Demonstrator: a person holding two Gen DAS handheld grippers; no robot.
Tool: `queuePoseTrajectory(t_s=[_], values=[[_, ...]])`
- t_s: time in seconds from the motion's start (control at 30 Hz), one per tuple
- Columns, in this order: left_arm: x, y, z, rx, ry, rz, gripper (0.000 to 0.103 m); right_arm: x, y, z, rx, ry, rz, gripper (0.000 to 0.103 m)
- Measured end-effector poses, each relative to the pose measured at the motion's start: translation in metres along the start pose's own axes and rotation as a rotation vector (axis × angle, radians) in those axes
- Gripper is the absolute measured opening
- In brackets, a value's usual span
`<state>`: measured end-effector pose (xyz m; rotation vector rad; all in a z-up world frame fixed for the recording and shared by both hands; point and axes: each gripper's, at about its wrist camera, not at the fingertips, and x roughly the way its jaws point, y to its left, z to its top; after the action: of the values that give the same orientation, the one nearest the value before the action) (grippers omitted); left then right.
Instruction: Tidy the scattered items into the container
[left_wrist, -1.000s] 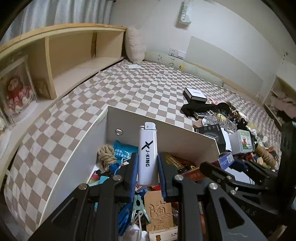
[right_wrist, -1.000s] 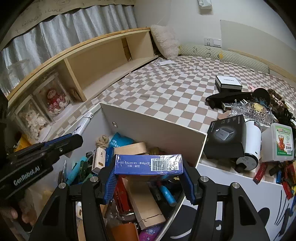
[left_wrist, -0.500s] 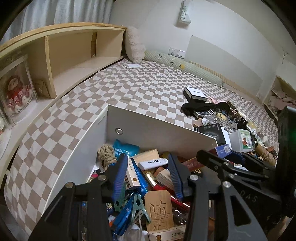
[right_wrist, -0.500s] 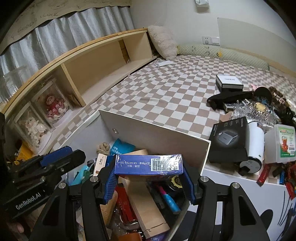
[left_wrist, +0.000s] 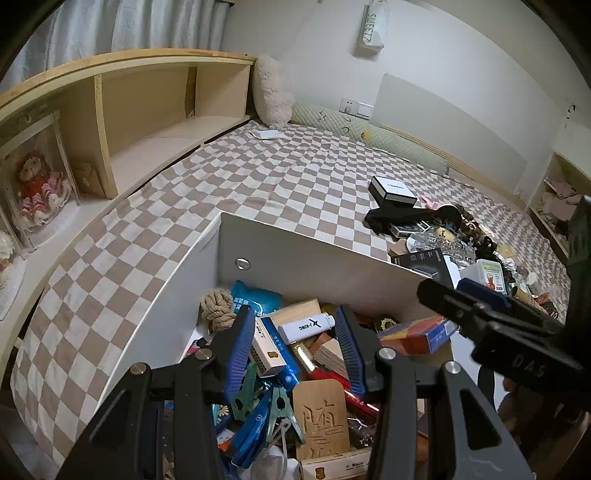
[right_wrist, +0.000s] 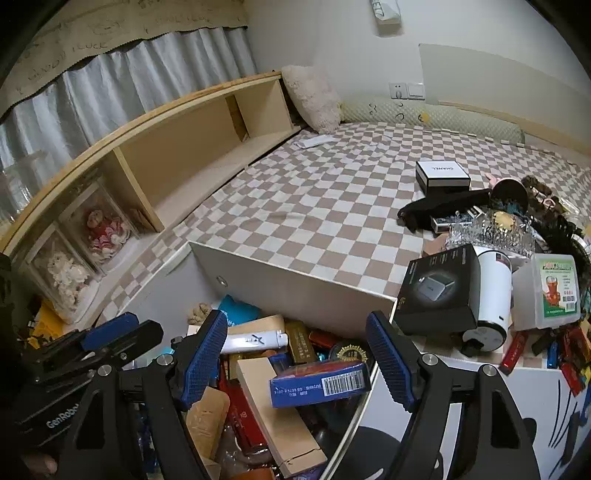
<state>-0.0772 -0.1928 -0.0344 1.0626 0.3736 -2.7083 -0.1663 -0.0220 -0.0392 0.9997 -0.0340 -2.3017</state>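
The white container (left_wrist: 314, 273) sits on the checkered bed, full of small items. A white lighter (left_wrist: 306, 326) lies flat on the pile, just beyond my left gripper (left_wrist: 294, 321), which is open and holds nothing. In the right wrist view my right gripper (right_wrist: 295, 321) hovers over the container (right_wrist: 295, 288) and its jaws are opening. The blue carton with a barcode (right_wrist: 319, 384) lies tilted on the pile between the pads, touching neither. The lighter (right_wrist: 255, 339) and the left gripper (right_wrist: 110, 332) appear there at lower left. The carton (left_wrist: 417, 334) also shows in the left view.
Scattered items lie right of the container: a black box (right_wrist: 439, 291), a white cylinder (right_wrist: 491, 295), a clear plastic case (right_wrist: 550, 291), a tiara (right_wrist: 491, 229), a black-and-white box (right_wrist: 441, 175). A wooden shelf (right_wrist: 207, 147) with doll cases runs along the left.
My left gripper opened and the lighter dropped flat onto the pile. My right gripper's jaws then spread and the blue carton fell from them onto the container's contents.
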Motion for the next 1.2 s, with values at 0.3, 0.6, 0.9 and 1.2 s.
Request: queuePoseTrajectory(t_s=[0.3, 0.6, 0.9, 1.2], values=[[-0.003, 0.000, 0.000, 0.003, -0.011, 0.009, 0.045, -0.019, -0.006, 0.002, -0.029, -0.043, -0.010, 0.061], [-0.003, 0.001, 0.000, -0.005, -0.012, 0.002, 0.045, -0.026, -0.019, -0.026, -0.073, 0.072, 0.026, 0.037], [-0.006, 0.002, 0.001, -0.017, -0.020, -0.002, 0.045, 0.004, -0.001, -0.030, -0.174, 0.174, 0.002, 0.037], [-0.001, 0.003, 0.001, -0.017, -0.006, -0.002, 0.045, 0.017, -0.034, 0.007, 0.009, 0.104, -0.005, 0.037]])
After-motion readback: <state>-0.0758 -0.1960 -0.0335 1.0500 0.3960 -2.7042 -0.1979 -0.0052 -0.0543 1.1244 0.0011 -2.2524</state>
